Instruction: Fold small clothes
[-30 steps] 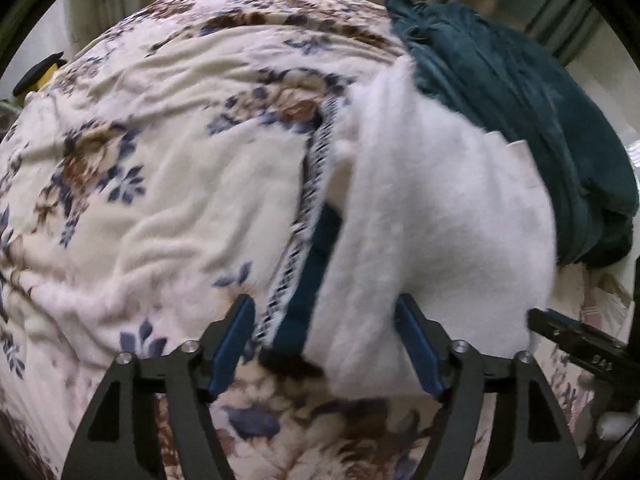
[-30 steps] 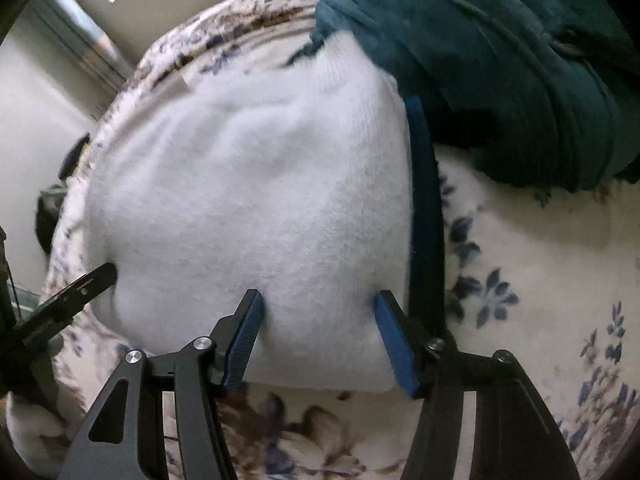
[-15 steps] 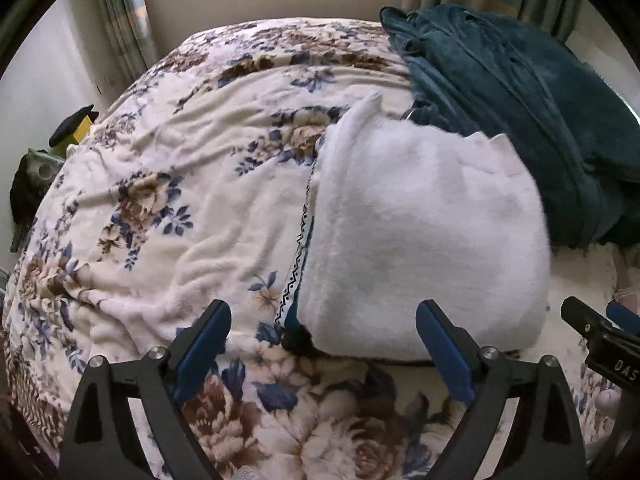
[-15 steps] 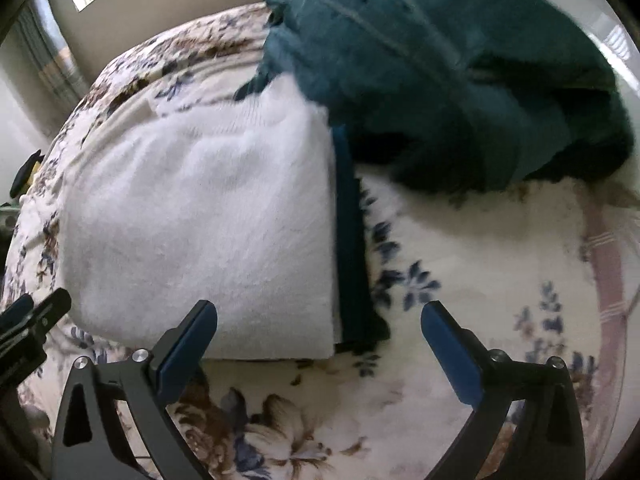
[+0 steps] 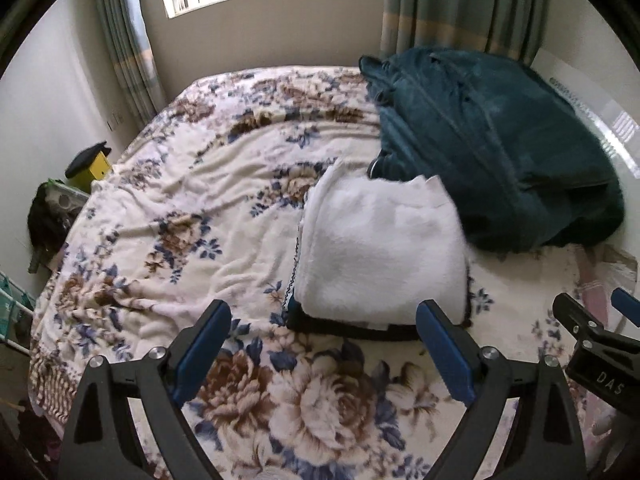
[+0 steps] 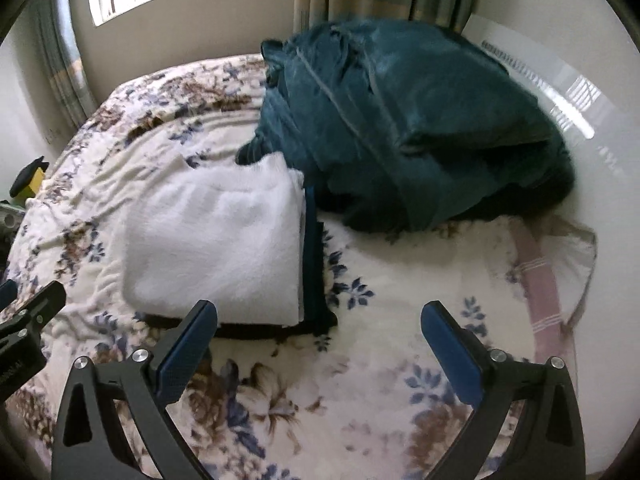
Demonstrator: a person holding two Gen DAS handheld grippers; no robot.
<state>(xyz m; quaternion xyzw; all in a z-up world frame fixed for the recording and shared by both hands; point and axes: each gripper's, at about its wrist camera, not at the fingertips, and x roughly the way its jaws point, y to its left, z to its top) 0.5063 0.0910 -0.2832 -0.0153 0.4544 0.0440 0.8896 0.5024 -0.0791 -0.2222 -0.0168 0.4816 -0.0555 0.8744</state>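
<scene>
The left gripper hangs with fingers apart. The folded white garment lies mid-bed, beside the teal blanket; soft, light, floppy, best pinched at its near corners. The right gripper gapes empty too.

Teal blanket behind folded garment

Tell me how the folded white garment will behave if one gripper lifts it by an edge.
The white garment looks like soft fleece, so it would probably sag and unfold. It is likely light, barely denting the bedspread. The dark garment under it may drag along or slide off.
</scene>
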